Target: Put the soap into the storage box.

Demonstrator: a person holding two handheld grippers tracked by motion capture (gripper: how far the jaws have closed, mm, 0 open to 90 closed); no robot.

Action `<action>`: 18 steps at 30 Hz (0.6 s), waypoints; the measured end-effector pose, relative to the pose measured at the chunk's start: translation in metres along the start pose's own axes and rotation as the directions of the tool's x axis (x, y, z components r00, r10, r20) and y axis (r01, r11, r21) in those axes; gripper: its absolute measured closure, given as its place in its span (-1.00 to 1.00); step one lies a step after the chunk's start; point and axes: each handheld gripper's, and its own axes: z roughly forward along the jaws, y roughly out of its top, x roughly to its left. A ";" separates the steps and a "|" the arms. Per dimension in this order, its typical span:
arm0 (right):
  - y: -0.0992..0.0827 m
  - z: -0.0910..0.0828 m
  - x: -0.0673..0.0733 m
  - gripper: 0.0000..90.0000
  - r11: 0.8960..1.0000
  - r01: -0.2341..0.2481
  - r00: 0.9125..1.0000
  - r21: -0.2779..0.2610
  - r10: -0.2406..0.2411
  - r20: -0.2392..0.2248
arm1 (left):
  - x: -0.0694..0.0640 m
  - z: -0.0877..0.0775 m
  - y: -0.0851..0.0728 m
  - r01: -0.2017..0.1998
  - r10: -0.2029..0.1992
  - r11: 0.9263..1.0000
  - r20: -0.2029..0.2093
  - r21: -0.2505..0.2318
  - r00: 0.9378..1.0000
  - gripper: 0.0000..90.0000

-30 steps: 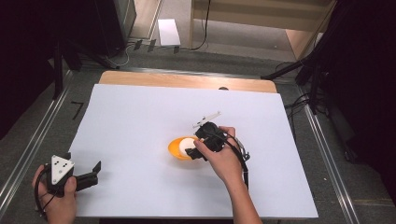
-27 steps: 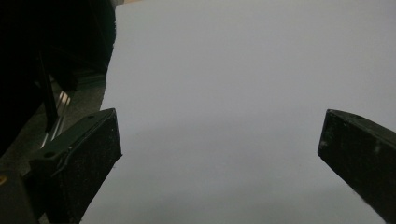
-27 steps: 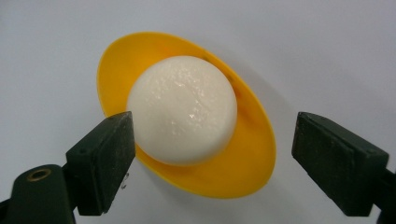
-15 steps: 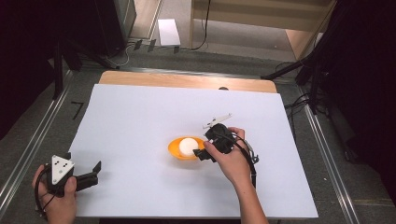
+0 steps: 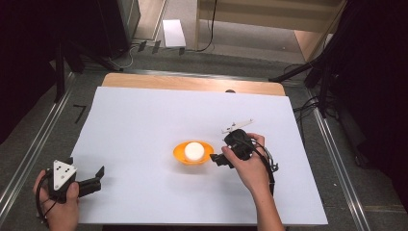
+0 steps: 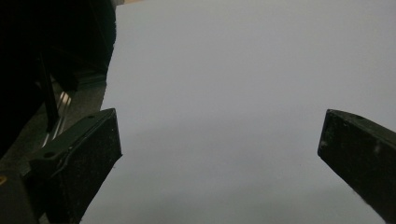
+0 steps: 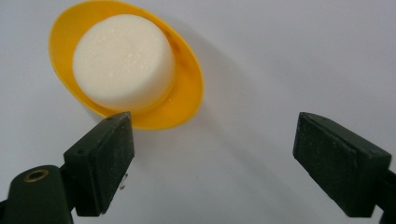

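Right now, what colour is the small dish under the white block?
Orange-yellow dish; it shows best in the right gripper view.

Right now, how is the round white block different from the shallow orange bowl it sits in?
The round white block is a thick, flat-topped puck; the shallow orange bowl is thin-walled and hollow. The block is smaller and sits inside; the bowl is wider and rings it, resting on the white table cover. Both are round, and neither is held: the right gripper is open beside them.
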 end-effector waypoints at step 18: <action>-0.026 -0.016 -0.026 -0.70 0.998 -0.057 0.998 -0.017 0.057 0.033 | 0.000 0.000 0.000 -0.001 0.001 1.000 -0.002 -0.001 1.000 -1.00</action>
